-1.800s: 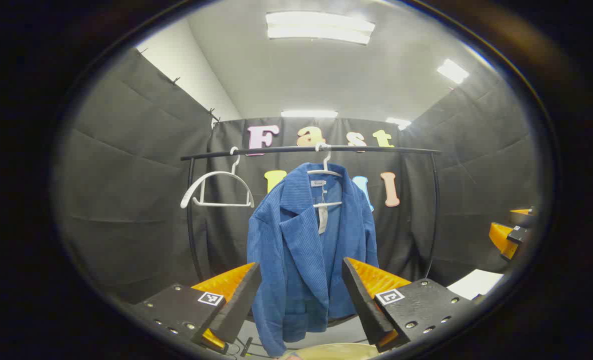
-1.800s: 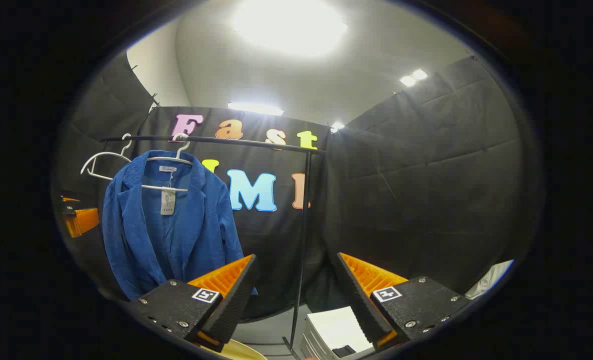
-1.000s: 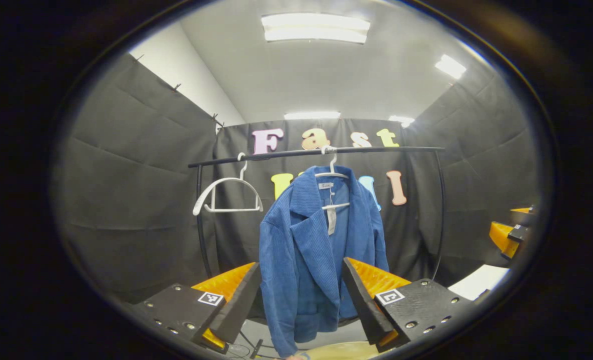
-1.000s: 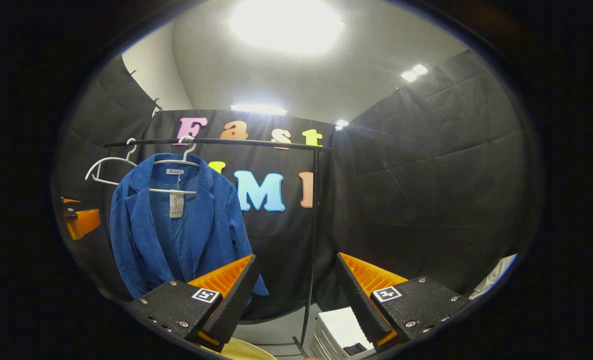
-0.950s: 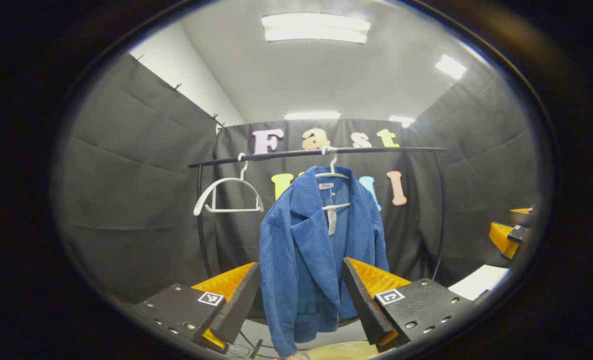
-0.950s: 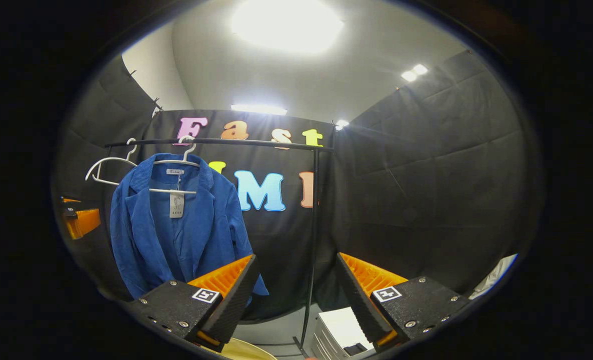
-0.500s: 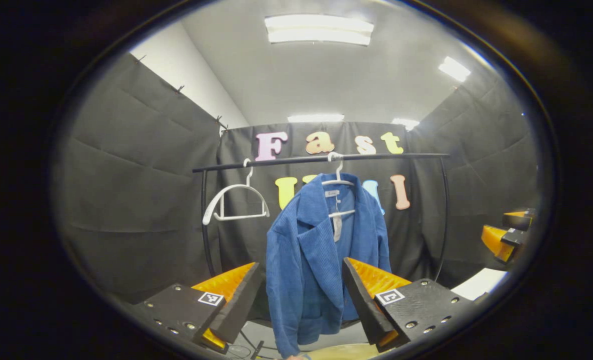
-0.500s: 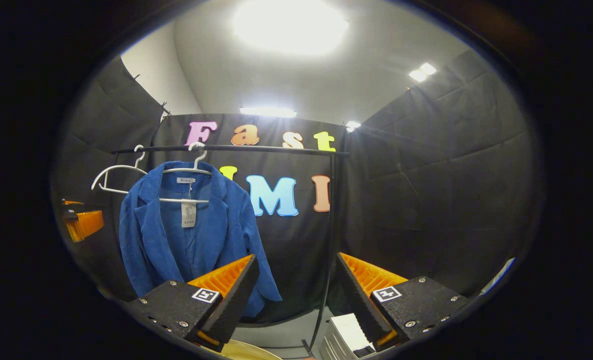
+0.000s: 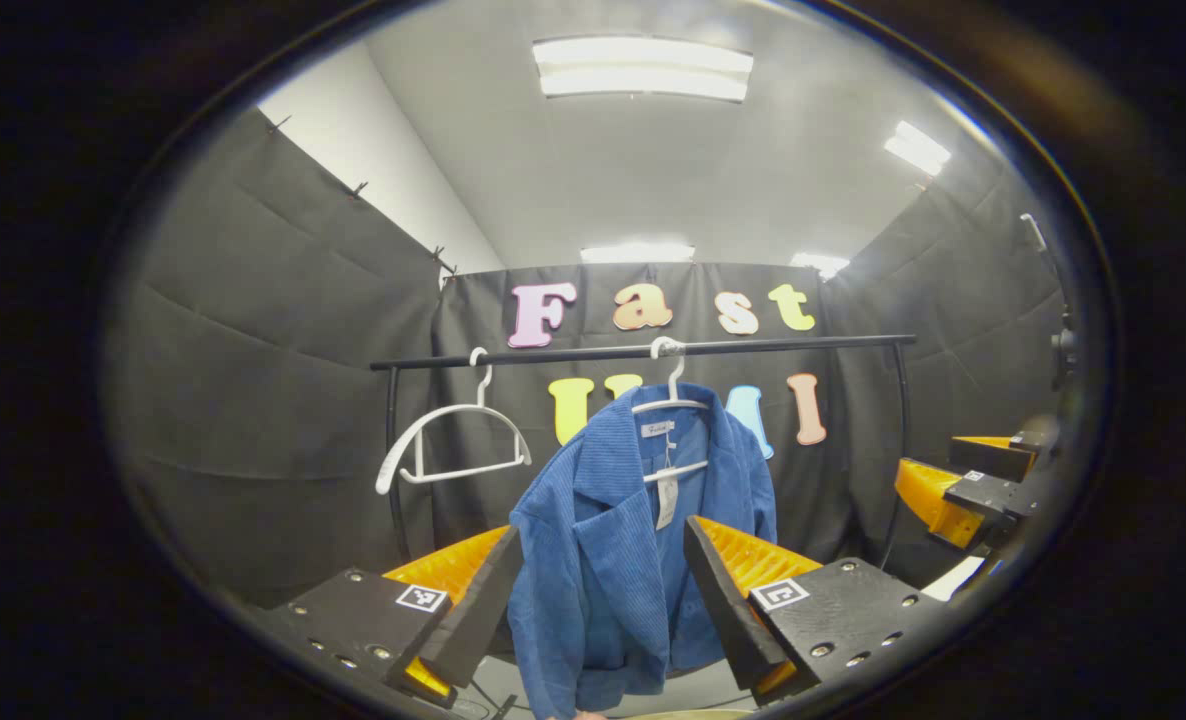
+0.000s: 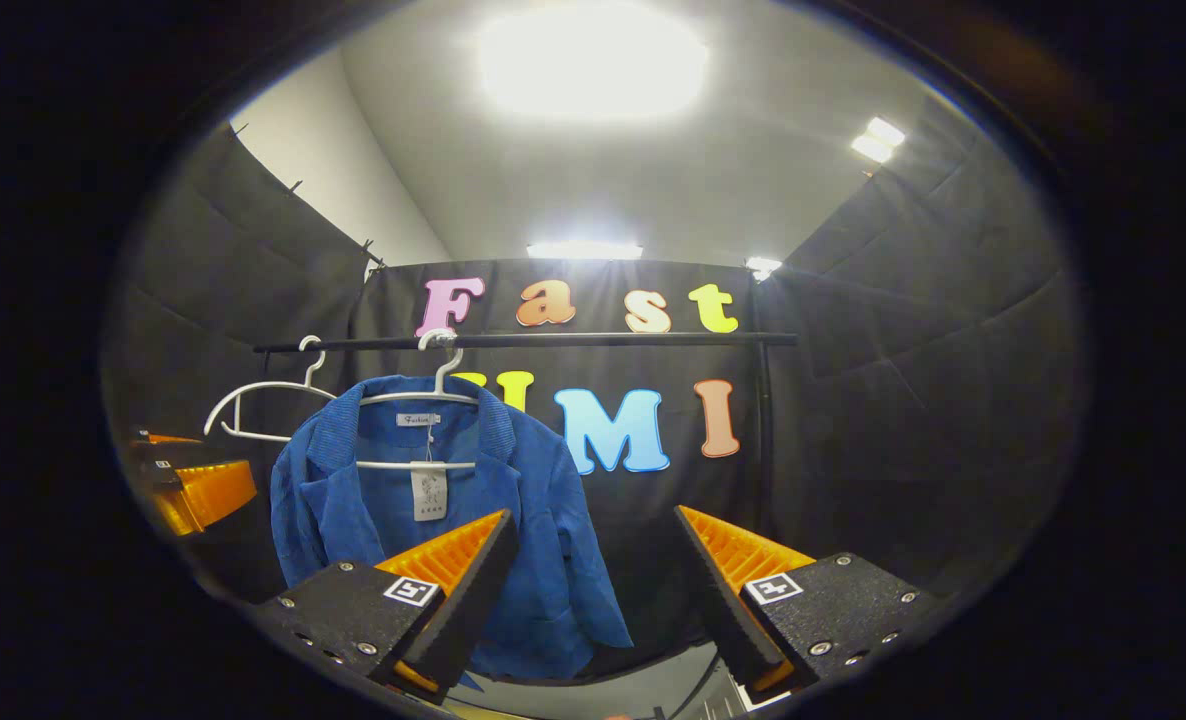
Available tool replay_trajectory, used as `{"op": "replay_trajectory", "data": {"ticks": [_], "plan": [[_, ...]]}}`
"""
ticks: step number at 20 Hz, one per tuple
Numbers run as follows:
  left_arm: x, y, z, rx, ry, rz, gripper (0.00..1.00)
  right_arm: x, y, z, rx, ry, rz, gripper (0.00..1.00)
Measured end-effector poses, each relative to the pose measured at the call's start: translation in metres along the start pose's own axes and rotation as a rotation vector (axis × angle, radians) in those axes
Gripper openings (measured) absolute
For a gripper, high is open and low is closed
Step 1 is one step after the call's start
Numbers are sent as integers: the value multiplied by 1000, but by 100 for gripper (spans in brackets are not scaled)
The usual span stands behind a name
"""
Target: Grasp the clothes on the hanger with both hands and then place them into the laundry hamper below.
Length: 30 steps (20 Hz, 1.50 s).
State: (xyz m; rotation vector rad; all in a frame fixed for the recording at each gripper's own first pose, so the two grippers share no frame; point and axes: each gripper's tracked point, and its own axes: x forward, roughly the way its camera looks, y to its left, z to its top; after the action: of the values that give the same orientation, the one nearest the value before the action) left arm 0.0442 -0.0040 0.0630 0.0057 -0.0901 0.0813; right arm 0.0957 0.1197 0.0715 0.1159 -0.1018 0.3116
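A blue corduroy jacket (image 9: pixel 603 570) hangs on a white hanger (image 9: pixel 669 404) from the black rail (image 9: pixel 643 350); a paper tag dangles at its collar. My left gripper (image 9: pixel 598 590) is open, and the jacket's lower half shows some way off between its fingers. In the right gripper view the jacket (image 10: pixel 553 520) hangs left of centre, partly behind the left finger of my open right gripper (image 10: pixel 593 580). Each gripper is seen from the other: the right gripper (image 9: pixel 963 480) at the far right edge, the left gripper (image 10: pixel 203 490) at the far left. Neither touches the jacket.
An empty white hanger (image 9: pixel 453 450) hangs on the rail to the jacket's left, also seen as the empty hanger (image 10: pixel 253 400). The rail's upright posts (image 10: pixel 763 440) stand at each end. Black cloth walls close the booth on three sides.
Both views have tilted up, so the rail and jacket sit lower. The right view has swung toward the jacket, now nearer its centre. The white box at lower right has left view.
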Motion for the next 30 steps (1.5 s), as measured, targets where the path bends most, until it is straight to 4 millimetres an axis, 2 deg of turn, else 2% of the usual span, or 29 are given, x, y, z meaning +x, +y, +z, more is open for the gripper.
{"op": "replay_trajectory", "data": {"ticks": [1,2,3,4,5,6,7,8,9,10,11,12,13,17,18,20,21,22,30], "plan": [[7,-3,-1,-2,-2,5,94,11,3,1,12,-2,14,95],[14,-6,-1,1,-3,14,99,22,6,2,24,-3,28,95],[22,-7,-4,3,-2,28,99,31,9,1,33,-1,45,95],[29,-9,-6,1,2,37,94,41,14,-1,39,2,63,95],[36,-12,-9,-2,5,44,94,51,17,-4,43,6,78,95],[44,-13,-11,-4,8,54,99,61,20,-7,49,11,98,95],[49,-14,-13,-3,10,63,99,70,25,-10,58,17,119,95],[54,-16,-14,0,10,74,94,79,30,-13,70,24,137,95],[61,-16,-16,3,8,88,99,88,34,-16,84,29,155,95],[67,-16,-17,7,8,100,99,95,38,-18,98,32,172,95],[72,-16,-20,10,11,112,94,103,42,-21,110,35,187,95],[75,-15,-22,12,15,124,94,110,46,-22,121,36,205,95],[81,-14,-27,11,21,134,99,116,50,-24,130,37,222,95],[97,-17,-44,-1,38,166,99,141,66,-36,155,43,280,94],[100,-17,-49,-6,42,175,94,147,70,-40,163,49,296,94],[108,-17,-62,-14,53,194,94,159,78,-50,176,61,325,94],[112,-17,-68,-14,58,202,99,164,82,-54,180,67,336,94],[115,-17,-72,-10,64,214,99,169,84,-60,182,73,344,94],[135,-7,-87,41,57,290,99,202,98,-101,203,155,365,94]]}}
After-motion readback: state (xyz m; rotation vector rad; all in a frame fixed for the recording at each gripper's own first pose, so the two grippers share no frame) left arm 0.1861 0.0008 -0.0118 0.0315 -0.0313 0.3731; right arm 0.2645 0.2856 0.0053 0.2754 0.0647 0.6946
